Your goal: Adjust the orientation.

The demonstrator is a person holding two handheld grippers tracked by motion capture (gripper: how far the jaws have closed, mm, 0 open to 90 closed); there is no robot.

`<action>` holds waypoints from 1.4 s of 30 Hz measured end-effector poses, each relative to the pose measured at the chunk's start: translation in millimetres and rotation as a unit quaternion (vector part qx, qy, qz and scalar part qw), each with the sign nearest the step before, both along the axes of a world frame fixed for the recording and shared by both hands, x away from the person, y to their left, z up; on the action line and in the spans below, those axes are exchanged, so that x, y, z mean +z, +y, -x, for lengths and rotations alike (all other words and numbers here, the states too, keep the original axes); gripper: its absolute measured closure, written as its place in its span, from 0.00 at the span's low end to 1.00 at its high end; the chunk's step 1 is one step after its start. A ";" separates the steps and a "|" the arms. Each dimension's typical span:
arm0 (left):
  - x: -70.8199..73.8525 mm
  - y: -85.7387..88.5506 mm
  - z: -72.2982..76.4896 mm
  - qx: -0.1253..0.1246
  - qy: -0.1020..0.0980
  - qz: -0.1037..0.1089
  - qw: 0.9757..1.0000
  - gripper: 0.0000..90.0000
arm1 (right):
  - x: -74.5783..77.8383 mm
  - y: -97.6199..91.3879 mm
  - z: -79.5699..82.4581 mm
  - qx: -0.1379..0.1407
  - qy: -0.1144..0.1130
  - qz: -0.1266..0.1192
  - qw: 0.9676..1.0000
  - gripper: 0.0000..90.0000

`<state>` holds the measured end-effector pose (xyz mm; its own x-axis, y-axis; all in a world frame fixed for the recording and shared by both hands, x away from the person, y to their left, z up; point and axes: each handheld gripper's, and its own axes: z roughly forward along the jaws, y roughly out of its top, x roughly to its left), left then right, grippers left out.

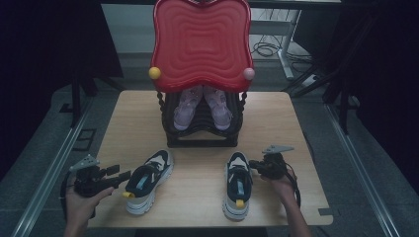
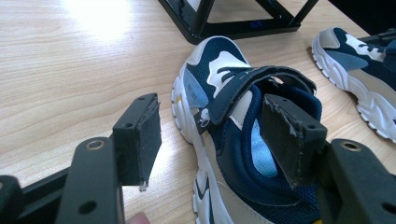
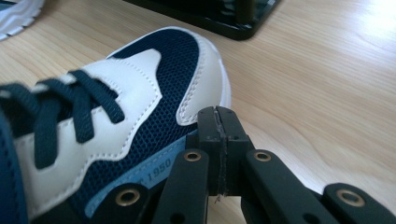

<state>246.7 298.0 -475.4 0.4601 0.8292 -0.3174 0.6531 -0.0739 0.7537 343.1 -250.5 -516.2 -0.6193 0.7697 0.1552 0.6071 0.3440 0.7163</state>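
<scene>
Left gripper, jaws spread, straddling navy-and-white mesh sneaker's padded collar: light, soft, best gripped there. Right gripper, jaws pressed together, beside second sneaker.

Table: pale wood, smooth, light sheen under the lamp. Left shoe: navy mesh cloth, white and beige smooth leather-like panels, fabric strap, white rubbery sole. Right shoe: same mesh, stitched white panels, woven laces. Rack: black, matt. Red tray: glossy ridged plastic. Left gripper pads: matt black, worn, edges rough.
</scene>
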 end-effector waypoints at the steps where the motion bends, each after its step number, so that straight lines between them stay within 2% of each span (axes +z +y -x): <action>1: 0.0 0.0 0.1 0.000 0.000 0.000 1.000 0.42 | 0.3 4.7 -1.4 0.005 0.000 0.000 1.000 0.99; 8: -0.1 -0.3 0.0 -0.001 0.000 0.000 1.000 0.42 | -1.8 28.2 -8.9 0.038 -0.001 -0.006 0.999 0.99; 20: 0.6 0.4 0.2 0.000 -0.001 0.000 1.000 0.43 | -2.0 44.3 -15.7 0.066 0.003 -0.017 0.998 0.99; 24: -0.5 -1.1 -0.4 -0.001 0.000 -0.001 1.000 0.43 | -3.4 47.7 -18.0 0.079 0.004 -0.029 0.996 0.99; 28: 0.6 -1.5 0.1 -0.002 -0.003 -0.001 1.000 0.43 | -1.9 45.3 -17.5 0.073 0.001 -0.044 0.996 0.99; 34: 1.8 2.7 1.9 0.005 -0.009 0.002 1.000 0.43 | 12.1 34.2 -8.6 0.058 -0.023 -0.058 0.996 0.99; 42: 5.2 5.8 4.2 0.009 -0.016 0.004 1.000 0.43 | 30.9 17.9 10.0 0.046 -0.052 -0.057 0.996 0.98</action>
